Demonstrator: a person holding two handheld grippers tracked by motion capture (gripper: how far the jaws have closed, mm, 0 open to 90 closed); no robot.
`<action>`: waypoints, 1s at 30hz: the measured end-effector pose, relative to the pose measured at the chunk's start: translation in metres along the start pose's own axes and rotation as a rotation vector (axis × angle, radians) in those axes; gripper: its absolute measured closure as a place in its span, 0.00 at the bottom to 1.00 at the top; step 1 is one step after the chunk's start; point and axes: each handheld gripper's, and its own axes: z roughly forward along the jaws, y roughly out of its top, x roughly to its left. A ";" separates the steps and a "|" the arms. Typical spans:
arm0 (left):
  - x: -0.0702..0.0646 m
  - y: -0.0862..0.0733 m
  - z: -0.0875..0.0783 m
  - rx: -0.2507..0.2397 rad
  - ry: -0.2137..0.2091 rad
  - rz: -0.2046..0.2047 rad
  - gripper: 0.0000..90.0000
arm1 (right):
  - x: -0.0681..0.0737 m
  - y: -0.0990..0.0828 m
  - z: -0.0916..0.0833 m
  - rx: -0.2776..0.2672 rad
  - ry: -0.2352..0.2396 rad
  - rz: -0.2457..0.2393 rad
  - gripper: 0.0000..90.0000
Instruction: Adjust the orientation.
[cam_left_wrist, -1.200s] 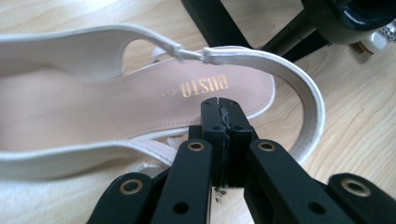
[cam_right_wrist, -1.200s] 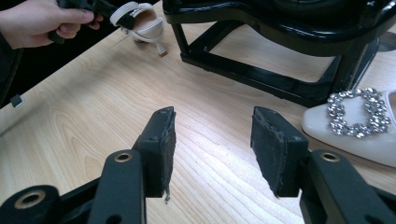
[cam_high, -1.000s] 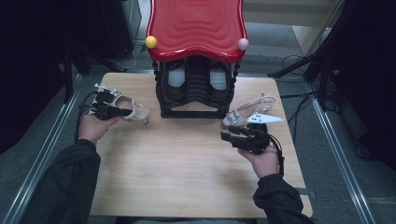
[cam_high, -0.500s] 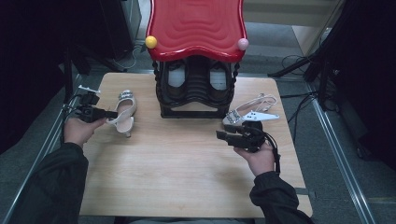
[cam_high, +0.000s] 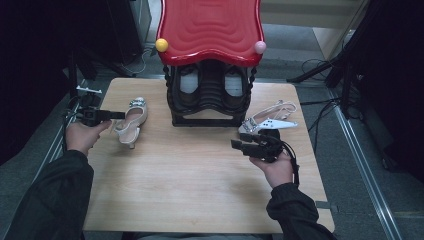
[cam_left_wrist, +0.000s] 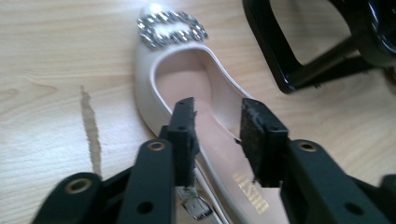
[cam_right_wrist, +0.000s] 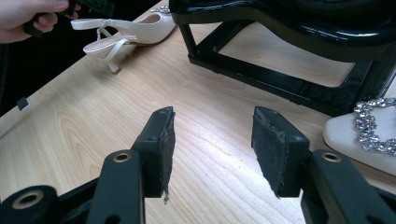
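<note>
The left gripper (cam_left_wrist: 217, 135) had its jaws about half open; they had just been opening, and the pads stood over the heel part of the cream slingback shoe (cam_left_wrist: 187, 88) without pressing it. So the shoe was released and rested upright on the wooden table (cam_high: 200, 190), left of the black shoe rack (cam_high: 210, 100) with the red top (cam_high: 210, 30), and apart from it. The right gripper (cam_right_wrist: 212, 147) held its jaws wide with nothing between them, above bare wood. The second shoe (cam_high: 267, 122) lay on its side behind it, near the rack's right foot. To finish this step well, I think the left hand should draw straight back and a little up, so that no pad catches the thin strap (cam_left_wrist: 196, 207) and turns the shoe.
</note>
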 end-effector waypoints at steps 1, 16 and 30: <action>0.001 0.000 0.002 0.006 0.009 -0.005 0.69 | 0.000 0.000 0.000 -0.001 -0.001 -0.001 0.56; 0.010 -0.013 0.036 0.042 0.070 -0.053 0.69 | -0.003 -0.008 -0.007 0.006 -0.027 0.018 0.56; 0.011 -0.008 0.040 0.101 0.134 -0.087 0.98 | -0.008 -0.014 -0.012 0.008 -0.042 0.033 0.56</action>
